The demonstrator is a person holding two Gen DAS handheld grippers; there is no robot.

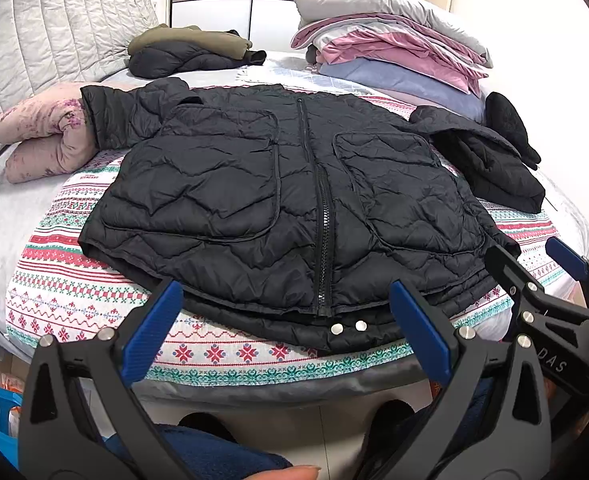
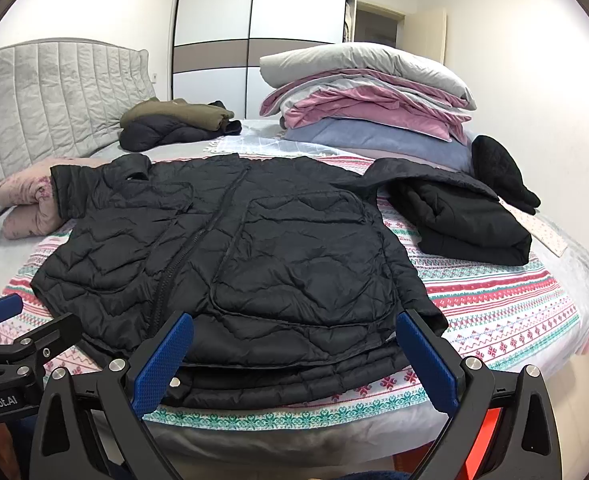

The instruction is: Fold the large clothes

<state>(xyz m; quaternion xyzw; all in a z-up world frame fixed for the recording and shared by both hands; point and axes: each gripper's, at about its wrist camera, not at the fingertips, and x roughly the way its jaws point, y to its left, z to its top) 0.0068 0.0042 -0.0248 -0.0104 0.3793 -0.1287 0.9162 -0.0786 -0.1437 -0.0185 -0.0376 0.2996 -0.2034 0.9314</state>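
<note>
A black quilted jacket (image 1: 294, 196) (image 2: 254, 264) lies flat and zipped on the patterned bedspread (image 1: 74, 292) (image 2: 506, 308), hem toward me, its left sleeve stretched toward the pink pillow. My left gripper (image 1: 286, 304) stands open just in front of the hem near the zipper's end, nothing between its blue pads. My right gripper (image 2: 294, 340) is open too, hovering over the hem's right half, holding nothing. In the left wrist view the right gripper (image 1: 534, 264) shows at the right edge; in the right wrist view the left gripper (image 2: 26, 324) shows at the left edge.
A folded black garment (image 2: 466, 220) lies right of the jacket. Stacked pillows and quilts (image 2: 366, 96) fill the back right; a folded olive and black pile (image 2: 174, 124) sits at the back left. A pink pillow (image 1: 46, 132) rests by the padded headboard (image 1: 54, 32). The bed's front edge is right below the grippers.
</note>
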